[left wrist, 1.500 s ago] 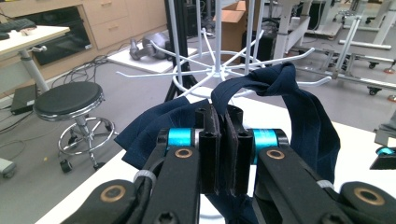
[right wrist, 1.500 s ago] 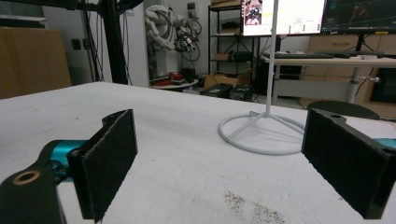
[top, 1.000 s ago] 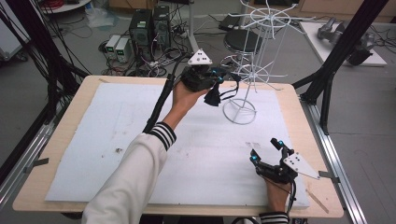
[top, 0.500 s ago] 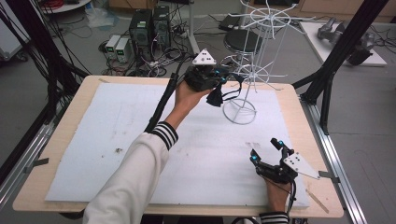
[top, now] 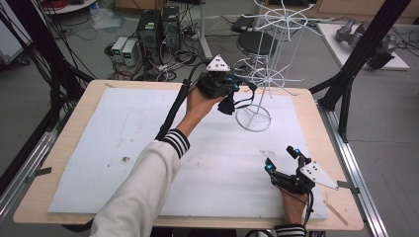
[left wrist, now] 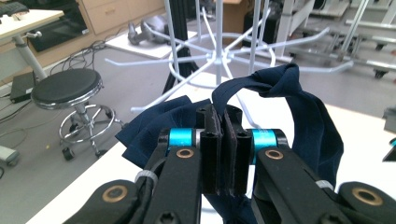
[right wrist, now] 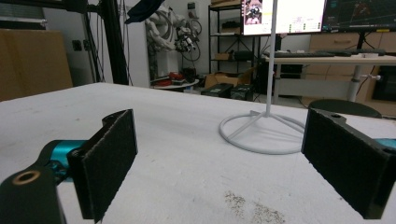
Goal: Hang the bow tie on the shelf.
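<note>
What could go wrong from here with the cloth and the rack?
1. The left gripper pinches only a fold of the dark blue cloth; most of it hangs loose and could slip out.
2. The white wire rack looks light, so snagging an arm might tip it.
3. The right gripper sits open near the table edge, away from the rack, so it cannot steady the base.

High view looks down over my table [top: 99,98]; both gripper views face the white rack [top: 254,116] [left wrist: 219,56] [right wrist: 259,133], left closest.
</note>
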Available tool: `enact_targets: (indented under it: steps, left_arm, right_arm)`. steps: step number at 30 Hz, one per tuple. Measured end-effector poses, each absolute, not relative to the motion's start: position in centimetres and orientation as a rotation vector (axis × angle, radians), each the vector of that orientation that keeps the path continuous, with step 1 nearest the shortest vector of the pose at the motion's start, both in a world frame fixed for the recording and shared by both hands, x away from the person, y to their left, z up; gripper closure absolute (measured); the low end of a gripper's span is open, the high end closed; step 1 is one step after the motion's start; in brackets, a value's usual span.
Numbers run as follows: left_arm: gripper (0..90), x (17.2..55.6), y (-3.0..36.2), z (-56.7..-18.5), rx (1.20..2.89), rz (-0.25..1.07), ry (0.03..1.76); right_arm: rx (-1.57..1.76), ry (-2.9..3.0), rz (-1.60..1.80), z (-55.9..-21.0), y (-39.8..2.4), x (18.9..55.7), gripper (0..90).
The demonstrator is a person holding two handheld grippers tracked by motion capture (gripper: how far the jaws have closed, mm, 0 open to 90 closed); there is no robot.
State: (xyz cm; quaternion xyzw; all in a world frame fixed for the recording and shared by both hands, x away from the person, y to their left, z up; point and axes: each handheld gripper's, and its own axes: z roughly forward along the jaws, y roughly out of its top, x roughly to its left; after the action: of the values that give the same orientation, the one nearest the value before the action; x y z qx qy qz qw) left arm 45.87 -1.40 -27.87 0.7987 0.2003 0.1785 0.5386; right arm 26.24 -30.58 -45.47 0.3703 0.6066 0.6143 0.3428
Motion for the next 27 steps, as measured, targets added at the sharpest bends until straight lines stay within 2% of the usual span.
enact_targets:
  steps: [27]
  left_arm:
    - [85.8,46.3,-2.7,-29.9,1.927,0.41,0.501]
  right_arm:
    - [0.964,1.574,1.604,-45.5,-30.6,26.2,9.6]
